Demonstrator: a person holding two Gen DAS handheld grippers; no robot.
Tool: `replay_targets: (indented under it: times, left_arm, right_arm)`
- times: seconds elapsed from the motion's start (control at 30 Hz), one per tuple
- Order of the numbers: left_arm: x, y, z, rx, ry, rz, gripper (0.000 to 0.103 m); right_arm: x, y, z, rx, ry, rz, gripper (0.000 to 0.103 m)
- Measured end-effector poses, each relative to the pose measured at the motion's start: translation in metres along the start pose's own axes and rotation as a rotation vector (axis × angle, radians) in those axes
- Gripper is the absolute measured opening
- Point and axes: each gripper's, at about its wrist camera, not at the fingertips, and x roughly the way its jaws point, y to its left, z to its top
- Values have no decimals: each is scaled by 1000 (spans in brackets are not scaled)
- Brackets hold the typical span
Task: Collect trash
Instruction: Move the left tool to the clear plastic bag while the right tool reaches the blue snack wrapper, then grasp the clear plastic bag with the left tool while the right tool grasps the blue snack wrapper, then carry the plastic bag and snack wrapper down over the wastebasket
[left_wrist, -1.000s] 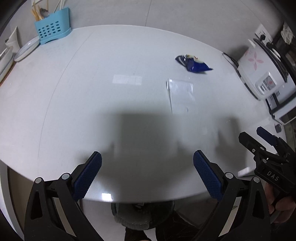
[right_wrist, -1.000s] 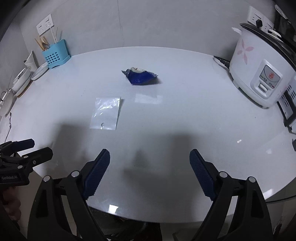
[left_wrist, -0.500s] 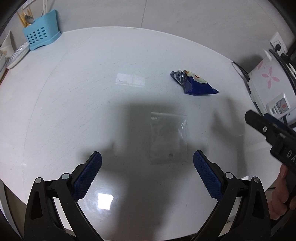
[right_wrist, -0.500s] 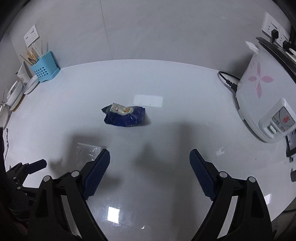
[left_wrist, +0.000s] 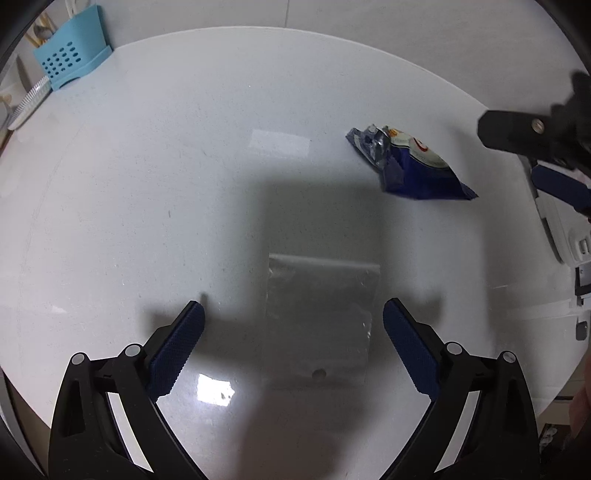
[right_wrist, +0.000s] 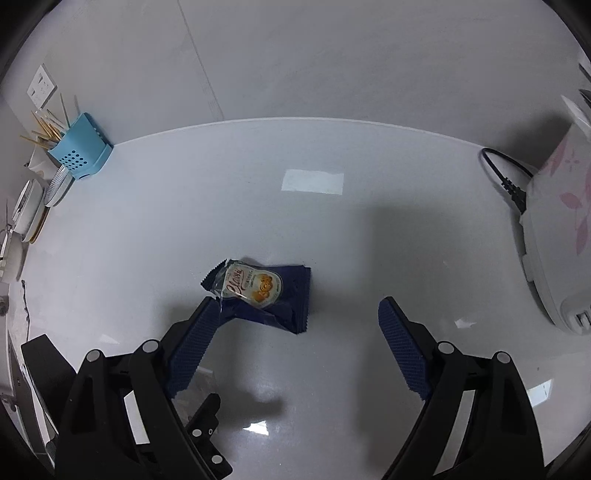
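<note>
**Both grippers spread wide over trash on the white table**

Left wrist view: the left gripper (left_wrist: 291, 321) fills the lower frame, its jaws released and wide apart, holding nothing. Between its blue pads (left_wrist: 177, 347), low in the centre, a clear bag (left_wrist: 321, 317) lies flat on the table (left_wrist: 147, 184) in the gripper's shadow. Up and to the right, a blue wrapper (left_wrist: 413, 166) lies crumpled, well apart from the bag. The right gripper (left_wrist: 532, 147) reaches in at the upper right edge, near the wrapper but not touching it. A blue holder (left_wrist: 70, 61) stands in the upper left corner.

Right wrist view: the right gripper (right_wrist: 295, 332) is likewise released, jaws wide, gripping nothing. The wrapper (right_wrist: 262, 295) sits centre frame, closer to the left pad (right_wrist: 192, 347), whose tip overlaps the wrapper's near corner; whether they touch I cannot tell. The holder (right_wrist: 81, 155) with sticks is at the upper left, a white cooker (right_wrist: 557, 236) at the right edge, its black cord (right_wrist: 506, 177) just beside it. Part of the left gripper (right_wrist: 207, 428) shows at the lower left.
</note>
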Motion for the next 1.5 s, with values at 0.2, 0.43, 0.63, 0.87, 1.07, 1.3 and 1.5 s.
replay_targets:
  times: [0.2,0.43,0.63,0.87,1.07,1.3,1.5]
  left_arm:
    - [-2,4,9,-37,41,67,65]
    - [-7,22,13,-78,51,46,38]
    - [-9,39,11,-96,55,15,20]
    - [-21,47,10,-100,34,0,14]
    - [-27,36,9,-100,25,7,36]
    - [-21,21,12,-100,21,17,50]
    - [-6,14,16,-107,43,9,51]
  right_arm:
    - [31,11,20,-29,74,-6,84]
    - [54,27,31,-54,159,-28,82]
    - [70,31,22,-57,219,-45,68]
    - [76,35,11,-50,233,-50,41]
    - [76,32,5,-47,234,-64,20]
    - [59,14,-10,-43,186,-83,17]
    - [46,-6,-27,-25,166,-94,17]
